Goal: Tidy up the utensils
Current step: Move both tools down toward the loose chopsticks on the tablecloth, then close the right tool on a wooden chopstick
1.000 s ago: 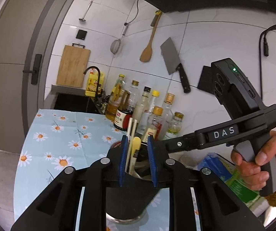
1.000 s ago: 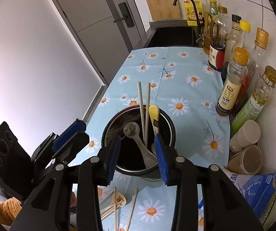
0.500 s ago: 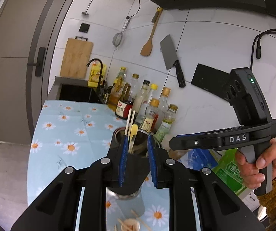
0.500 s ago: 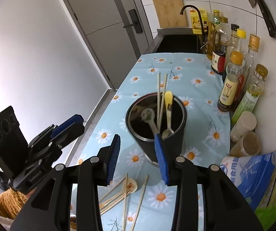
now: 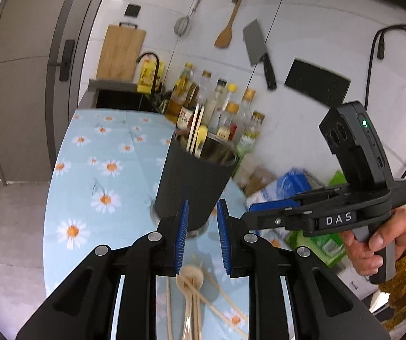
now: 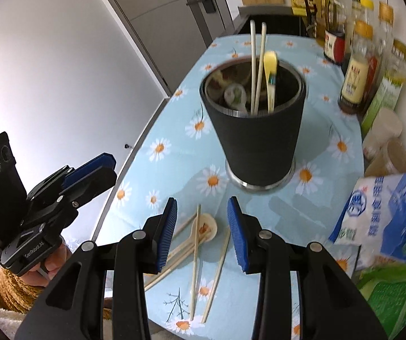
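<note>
1. Both grippers have pulled back from the black utensil holder over the last second. A moment ago each framed its rim close up; now the holder stands clear ahead of them and the loose pieces on the table come into view beneath the fingers.
2. The left gripper is released, its fingers narrowly parted with nothing between them. The right gripper is also released, somewhat wider, and empty.
3. The holder already carries two chopsticks, a yellow spoon and a white spoon. This reads as a drop-off finished and the next pick-up starting.
4. The wooden spoon and the loose chopsticks lie crossed near the table's front edge, directly under the right gripper.
5. Room is tight to the right, where bottles and a blue bag crowd the wall; the left side is bare cloth up to the edge.
</note>
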The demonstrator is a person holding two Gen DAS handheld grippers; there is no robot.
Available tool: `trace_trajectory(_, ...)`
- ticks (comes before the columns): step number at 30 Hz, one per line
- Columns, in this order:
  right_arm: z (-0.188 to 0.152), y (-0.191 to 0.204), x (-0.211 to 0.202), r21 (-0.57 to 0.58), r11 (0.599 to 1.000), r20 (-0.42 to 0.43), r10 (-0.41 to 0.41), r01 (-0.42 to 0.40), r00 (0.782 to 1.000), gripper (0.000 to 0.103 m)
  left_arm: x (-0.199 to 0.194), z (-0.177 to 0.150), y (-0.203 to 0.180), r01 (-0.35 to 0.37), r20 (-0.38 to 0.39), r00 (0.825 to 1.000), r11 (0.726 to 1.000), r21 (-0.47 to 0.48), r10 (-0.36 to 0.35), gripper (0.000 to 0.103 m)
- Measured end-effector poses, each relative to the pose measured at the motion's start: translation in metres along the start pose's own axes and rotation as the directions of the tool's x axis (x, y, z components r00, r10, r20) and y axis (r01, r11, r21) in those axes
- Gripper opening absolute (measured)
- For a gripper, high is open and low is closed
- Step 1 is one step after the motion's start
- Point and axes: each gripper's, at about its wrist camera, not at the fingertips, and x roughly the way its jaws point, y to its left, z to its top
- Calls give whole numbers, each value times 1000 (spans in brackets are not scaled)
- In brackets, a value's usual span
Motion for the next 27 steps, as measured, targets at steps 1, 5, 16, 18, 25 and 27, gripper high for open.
trace_trajectory(1, -4, 0, 4, 7, 1000, -13, 1, -1, 1000, 38, 0, -5, 0, -5, -13, 1000, 1000, 0, 5, 20)
trace_trajectory(5, -20, -1, 16, 14, 1000, -54, 4, -3, 999, 38, 0, -19, 5, -25, -66, 998, 1000, -18, 24, 20)
trace_trajectory(16, -57, 8, 62, 20, 1000, -202, 8, -4, 979, 38, 6, -62, 18, -88, -246, 967, 994, -57, 72, 20)
trace_trajectory(18, -61, 11, 71, 8, 1000, -232, 12, -10, 973, 38, 7, -69, 21, -95, -273, 959, 994, -61, 75, 20)
trace_trajectory(25, -65, 13, 102, -1, 1000, -327, -24, 25, 945, 38, 17, -94, 36, -124, -382, 921, 986, -108, 74, 20)
trace_trajectory(27, -67, 13, 109, -5, 1000, -350, -30, 30, 936, 38, 18, -99, 38, -128, -403, 912, 986, -110, 74, 20)
